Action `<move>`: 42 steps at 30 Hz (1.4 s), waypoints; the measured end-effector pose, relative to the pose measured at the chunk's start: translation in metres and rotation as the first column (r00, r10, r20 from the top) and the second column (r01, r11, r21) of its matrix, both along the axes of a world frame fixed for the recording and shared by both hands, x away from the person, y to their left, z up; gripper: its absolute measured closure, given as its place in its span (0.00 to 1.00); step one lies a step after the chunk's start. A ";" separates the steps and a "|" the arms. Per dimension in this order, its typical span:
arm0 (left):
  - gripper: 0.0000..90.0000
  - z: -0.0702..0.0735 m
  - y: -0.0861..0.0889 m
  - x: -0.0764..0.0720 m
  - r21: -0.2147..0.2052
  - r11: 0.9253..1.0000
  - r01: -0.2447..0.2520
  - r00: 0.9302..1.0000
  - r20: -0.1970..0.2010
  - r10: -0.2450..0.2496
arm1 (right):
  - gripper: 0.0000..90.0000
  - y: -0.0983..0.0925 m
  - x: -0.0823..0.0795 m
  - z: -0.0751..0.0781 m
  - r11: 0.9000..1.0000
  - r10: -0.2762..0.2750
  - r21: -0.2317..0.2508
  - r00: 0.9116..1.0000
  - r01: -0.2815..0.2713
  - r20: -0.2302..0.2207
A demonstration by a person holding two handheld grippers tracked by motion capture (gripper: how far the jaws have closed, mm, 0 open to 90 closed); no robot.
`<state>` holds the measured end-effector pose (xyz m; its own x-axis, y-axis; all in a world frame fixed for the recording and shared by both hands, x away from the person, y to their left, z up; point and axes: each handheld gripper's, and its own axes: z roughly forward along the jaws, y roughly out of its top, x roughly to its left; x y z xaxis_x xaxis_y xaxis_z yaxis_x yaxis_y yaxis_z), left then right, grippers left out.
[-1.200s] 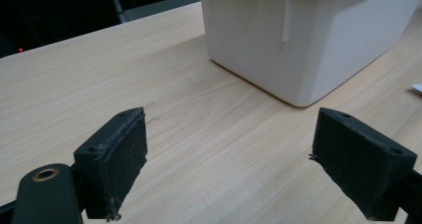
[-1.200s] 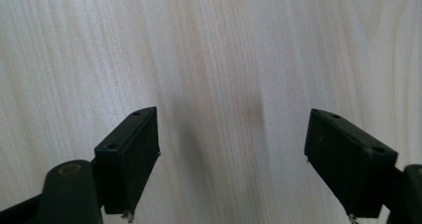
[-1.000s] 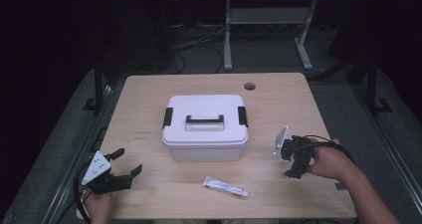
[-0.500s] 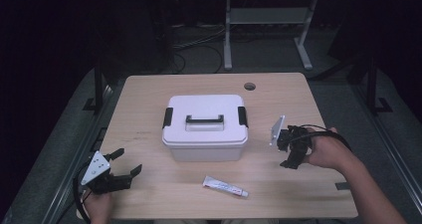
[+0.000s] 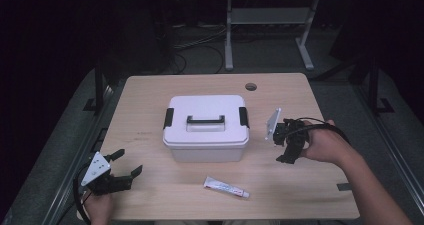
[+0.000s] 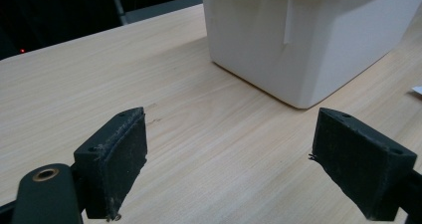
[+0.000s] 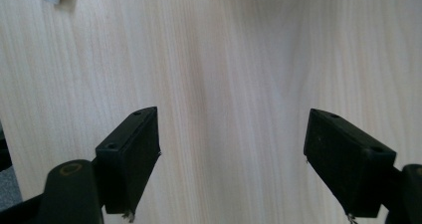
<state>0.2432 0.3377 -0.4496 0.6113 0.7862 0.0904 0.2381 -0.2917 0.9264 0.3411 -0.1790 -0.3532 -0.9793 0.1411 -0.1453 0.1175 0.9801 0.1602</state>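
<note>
Two grippers sit over a pale wood table (image 5: 150, 120). The right gripper (image 5: 289, 144) has shifted a little toward the white box (image 5: 206, 127) since a second ago and now tilts down at the tabletop, held in the right hand (image 5: 322, 142); its jaws stand wide apart with nothing between them. The left gripper (image 5: 119, 171), at the near left corner, has not moved, and its jaws are likewise spread and empty. The box stays shut at mid-table, black handle (image 5: 205, 120) flat on the lid, a black latch at each end. The tube (image 5: 226, 188) lies unmoved near the front edge, well apart from both grippers.

In the left gripper view the box (image 6: 303, 35) is cut off at the top, and only a sliver of the tube reaches the right edge. In the right gripper view a white scrap at the top-left corner is too cropped to identify. The print on the tube cannot be read.

The table has a round cable hole (image 5: 251, 86) near its far edge. Beyond it the room is dark, with cables on the floor and a metal stand (image 5: 270, 20).
</note>
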 end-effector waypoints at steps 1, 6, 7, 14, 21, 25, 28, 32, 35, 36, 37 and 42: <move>0.15 0.000 0.000 0.000 0.001 1.000 -0.001 1.000 -0.001 0.001 | 0.24 0.002 0.000 0.003 1.000 0.003 0.004 1.000 -0.003 0.003; 0.15 0.000 0.000 0.000 0.001 1.000 -0.001 1.000 0.000 0.001 | 0.24 0.008 0.001 0.016 1.000 0.013 0.010 1.000 -0.013 0.012; 0.15 0.000 0.000 0.000 0.001 1.000 -0.001 1.000 0.000 0.001 | 0.24 0.011 0.001 0.022 1.000 0.020 0.008 1.000 -0.020 0.019; 0.15 0.000 0.002 0.000 0.002 1.000 -0.001 1.000 0.001 0.001 | 0.24 0.020 0.002 0.034 0.999 0.031 0.010 0.999 -0.031 0.024; 0.15 0.001 0.002 0.000 0.004 1.000 -0.001 1.000 0.004 0.001 | 0.24 0.031 0.005 0.048 0.999 0.045 0.007 0.998 -0.046 0.037; 0.15 0.001 0.003 0.000 0.000 1.000 -0.001 1.000 0.003 0.001 | 0.24 0.038 0.006 0.055 0.998 0.056 0.014 0.997 -0.057 0.044; 0.15 0.000 0.002 0.000 -0.008 1.000 -0.003 1.000 0.005 0.003 | 0.24 0.042 0.007 0.059 0.998 0.064 0.013 0.997 -0.064 0.047; 0.15 0.000 0.002 0.000 -0.012 1.000 -0.004 1.000 0.004 0.004 | 0.24 0.045 0.008 0.061 0.998 0.063 0.009 0.997 -0.064 0.045; 0.15 0.000 0.002 0.000 -0.011 1.000 -0.004 1.000 0.006 0.004 | 0.24 0.048 0.010 0.066 0.998 0.066 0.010 0.997 -0.067 0.046; 0.15 0.000 0.002 0.000 -0.010 1.000 -0.003 1.000 0.005 0.003 | 0.24 0.050 0.010 0.067 0.998 0.065 0.010 0.997 -0.065 0.048; 0.15 0.000 0.002 0.000 -0.011 1.000 -0.004 1.000 0.004 0.004 | 0.24 0.051 0.010 0.069 0.998 0.068 0.011 0.997 -0.069 0.047; 0.15 0.001 0.002 0.000 -0.010 1.000 -0.001 1.000 0.005 0.001 | 0.24 0.061 0.011 0.076 0.997 0.078 0.025 0.996 -0.079 0.050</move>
<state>0.2430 0.3400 -0.4491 0.6104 0.7874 0.0857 0.2334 -0.2822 0.9305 0.3518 -0.1175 -0.2775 -0.9793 0.0687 -0.1905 0.0318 0.9812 0.1901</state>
